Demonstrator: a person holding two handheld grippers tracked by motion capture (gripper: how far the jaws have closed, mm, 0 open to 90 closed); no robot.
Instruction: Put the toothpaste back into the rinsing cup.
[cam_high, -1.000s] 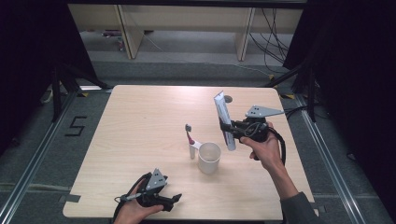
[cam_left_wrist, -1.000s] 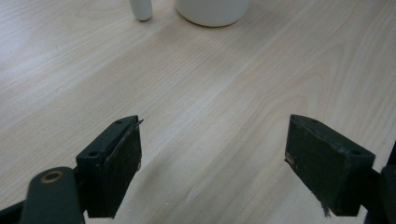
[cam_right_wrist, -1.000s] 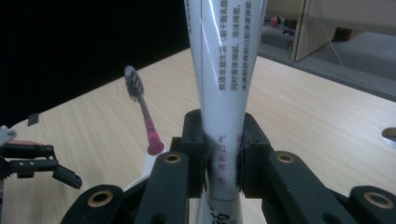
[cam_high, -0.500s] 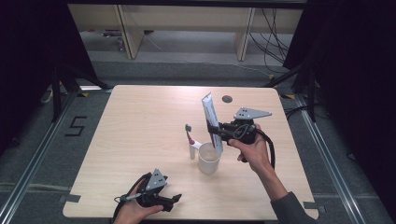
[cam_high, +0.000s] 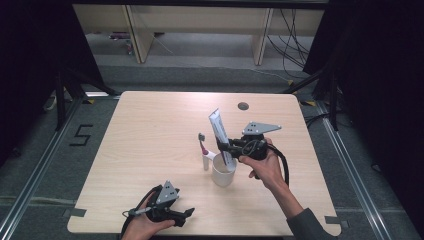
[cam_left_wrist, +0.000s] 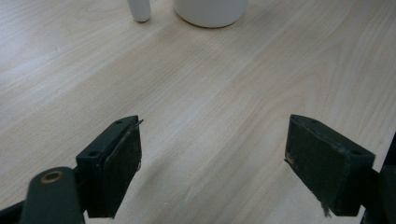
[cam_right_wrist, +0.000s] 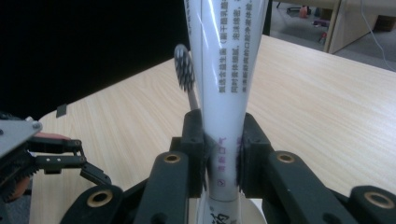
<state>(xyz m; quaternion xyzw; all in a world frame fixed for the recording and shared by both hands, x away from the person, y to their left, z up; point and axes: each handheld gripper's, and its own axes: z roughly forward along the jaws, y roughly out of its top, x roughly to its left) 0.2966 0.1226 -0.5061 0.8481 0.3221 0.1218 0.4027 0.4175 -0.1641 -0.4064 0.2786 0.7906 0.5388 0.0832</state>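
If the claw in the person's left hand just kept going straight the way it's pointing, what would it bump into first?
Probably the white cup. The left claw is open and empty, pointing low across bare table toward the cup, with the white toothbrush base standing just beside it. Depth is hard to judge, so it might scrape the tabletop first.

The tall plastic toothpaste tube (cam_right_wrist: 227, 88) is white with dark printed lettering and small purple marks. The round ceramic cup (cam_high: 223, 172) is plain white. The slim toothbrush (cam_high: 202, 145) has dark grey bristles. The pale wooden bench (cam_high: 150, 130) shows fine light-brown grain.
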